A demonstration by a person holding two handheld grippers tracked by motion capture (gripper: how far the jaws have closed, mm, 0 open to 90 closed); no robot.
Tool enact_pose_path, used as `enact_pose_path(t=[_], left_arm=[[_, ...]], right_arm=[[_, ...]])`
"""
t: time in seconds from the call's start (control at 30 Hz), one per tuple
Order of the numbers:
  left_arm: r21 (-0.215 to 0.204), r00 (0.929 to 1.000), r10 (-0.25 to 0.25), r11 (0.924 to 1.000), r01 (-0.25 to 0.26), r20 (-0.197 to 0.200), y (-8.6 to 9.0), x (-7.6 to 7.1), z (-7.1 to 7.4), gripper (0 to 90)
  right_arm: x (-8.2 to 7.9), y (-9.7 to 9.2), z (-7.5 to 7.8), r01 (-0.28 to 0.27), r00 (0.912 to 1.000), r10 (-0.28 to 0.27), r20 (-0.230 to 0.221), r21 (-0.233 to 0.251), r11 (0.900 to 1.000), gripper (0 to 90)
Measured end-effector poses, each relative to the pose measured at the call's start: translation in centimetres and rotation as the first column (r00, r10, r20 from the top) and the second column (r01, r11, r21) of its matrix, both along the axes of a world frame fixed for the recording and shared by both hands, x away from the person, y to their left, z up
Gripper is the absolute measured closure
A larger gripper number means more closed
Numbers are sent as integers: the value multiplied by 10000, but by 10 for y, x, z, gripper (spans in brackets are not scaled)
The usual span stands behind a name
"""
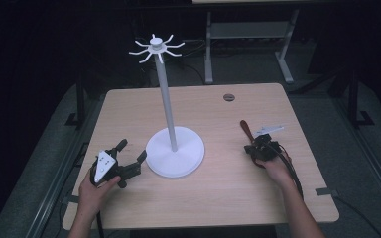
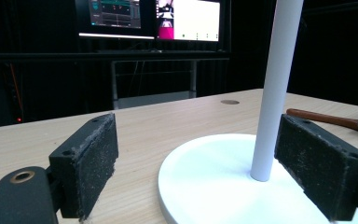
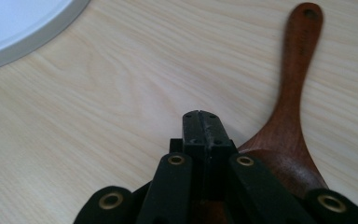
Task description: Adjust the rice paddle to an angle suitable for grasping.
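A white stand (image 1: 167, 104) with a round base (image 1: 174, 157) and a ring of hooks (image 1: 156, 47) on top rises from the middle of the wooden table. My left gripper (image 1: 132, 150) lies open just left of the base. In the left gripper view its jaws (image 2: 200, 163) stand wide apart, with the base (image 2: 205, 182) and pole (image 2: 275, 93) in front of them. A dark wooden spoon (image 1: 245, 130) lies at the right. My right gripper (image 1: 254, 145) is shut over the spoon's bowl end. In the right gripper view the pads (image 3: 200, 119) meet above bare wood, left of the spoon (image 3: 291, 93).
A round cable hole (image 1: 228, 97) sits near the table's far edge. The table (image 1: 213, 198) has bare wood in front of the stand and between the two hands. Monitors (image 2: 154, 18) and a metal frame stand in the dark beyond the far edge.
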State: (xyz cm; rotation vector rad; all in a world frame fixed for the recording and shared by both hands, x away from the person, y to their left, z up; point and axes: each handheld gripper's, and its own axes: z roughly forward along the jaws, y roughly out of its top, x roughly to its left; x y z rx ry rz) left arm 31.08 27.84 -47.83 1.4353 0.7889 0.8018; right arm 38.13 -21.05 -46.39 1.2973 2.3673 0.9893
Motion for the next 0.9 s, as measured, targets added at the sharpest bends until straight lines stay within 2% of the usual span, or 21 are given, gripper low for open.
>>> enact_pose_path(t=[0.5,0.8,0.9], left_arm=[[10,10000,-1,10000,1,1,0,0,0,129],[9,10000,-2,10000,2,3,0,0,0,129],[9,10000,0,10000,0,2,0,0,0,129]], right_arm=[[2,-35,0,727,9973,-725,-69,271,9970,899],[1,-38,5,723,9973,-728,36,756,9945,897],[0,-38,8,708,9974,-713,38,828,9940,845]])
